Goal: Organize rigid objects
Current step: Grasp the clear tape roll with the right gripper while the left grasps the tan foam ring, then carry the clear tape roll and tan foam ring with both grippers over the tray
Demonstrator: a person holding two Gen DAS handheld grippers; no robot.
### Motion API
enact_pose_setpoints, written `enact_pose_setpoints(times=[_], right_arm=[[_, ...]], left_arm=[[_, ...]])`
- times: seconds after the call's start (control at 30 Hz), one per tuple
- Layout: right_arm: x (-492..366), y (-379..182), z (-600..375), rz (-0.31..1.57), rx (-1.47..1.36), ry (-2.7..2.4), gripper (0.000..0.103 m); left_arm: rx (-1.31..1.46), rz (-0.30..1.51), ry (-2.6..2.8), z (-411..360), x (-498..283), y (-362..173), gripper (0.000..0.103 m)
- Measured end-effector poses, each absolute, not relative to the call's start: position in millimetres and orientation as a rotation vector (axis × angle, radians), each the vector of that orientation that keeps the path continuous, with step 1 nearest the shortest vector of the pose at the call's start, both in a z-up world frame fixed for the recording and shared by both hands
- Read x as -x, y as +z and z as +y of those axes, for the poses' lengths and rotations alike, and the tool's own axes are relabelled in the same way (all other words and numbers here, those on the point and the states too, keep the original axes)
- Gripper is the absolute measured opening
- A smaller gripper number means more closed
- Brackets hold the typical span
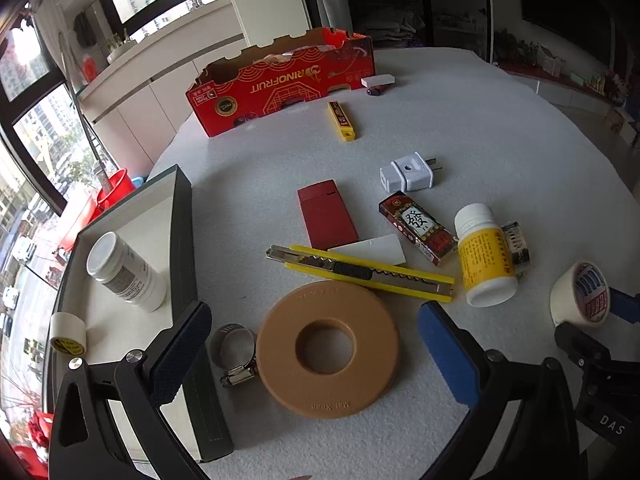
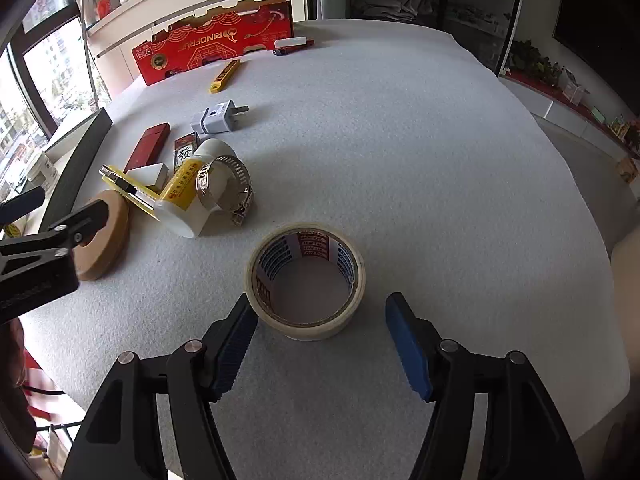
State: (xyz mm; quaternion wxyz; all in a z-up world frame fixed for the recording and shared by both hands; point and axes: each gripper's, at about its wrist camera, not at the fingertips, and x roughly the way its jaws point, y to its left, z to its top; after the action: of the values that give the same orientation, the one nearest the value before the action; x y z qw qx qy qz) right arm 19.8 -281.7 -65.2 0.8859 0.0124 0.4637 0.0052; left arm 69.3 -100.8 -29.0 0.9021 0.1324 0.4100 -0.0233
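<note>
The right gripper stands apart around the cream masking-tape roll; contact looks absent. At ten o'clock, the left gripper gapes, empty, over the tan foam ring.

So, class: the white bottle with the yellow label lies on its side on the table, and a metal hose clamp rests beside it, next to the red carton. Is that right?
Not quite. The bottle does lie on its side with the hose clamp against it, but the red carton sits far off at the table's back edge, as the right wrist view shows.
</note>
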Motion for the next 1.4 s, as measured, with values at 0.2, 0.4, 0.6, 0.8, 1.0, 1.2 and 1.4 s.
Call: enact_pose_setpoints(times=[0.2,0.4,0.6,0.8,1.0,1.2,1.4], right_arm=[[-23.7,-67.5,-277.4,0.962,-0.017,0.03,0.073],[-35.6,-66.2,-274.8,0.955,-0.013,0.02,0.073],[-38.2,-64.6,-278.9,0.95,0.001,0.011,0.059],[-28.1,-65.4,-284.1,0.941,0.021,0.031,0.059],[-29.0,-64.5,-284.5,0.949,0.031,0.048,0.061],[-27.8,-65.2,-285.3,0.94,0.025,0.053,0.062],[-33.1,-72.6,-288.6,1.017,0.026,0.056,0.103]], left_arm=[[-0.342,0.886,-0.081,-107.5,-81.9,-49.9,0.103],[-0.224,0.938,-0.141,-92.9,-94.1,-60.6,0.103],[-0.141,0.973,-0.16,-94.8,-82.7,-60.1,0.088],[-0.158,0.94,-0.204,-123.0,-56.4,-67.6,0.088],[-0.103,0.893,-0.197,-119.1,-60.4,-76.9,0.097],[-0.081,0.847,-0.179,-118.5,-63.3,-82.4,0.102],[-0.043,0.896,-0.096,-119.4,-56.6,-72.8,0.103]])
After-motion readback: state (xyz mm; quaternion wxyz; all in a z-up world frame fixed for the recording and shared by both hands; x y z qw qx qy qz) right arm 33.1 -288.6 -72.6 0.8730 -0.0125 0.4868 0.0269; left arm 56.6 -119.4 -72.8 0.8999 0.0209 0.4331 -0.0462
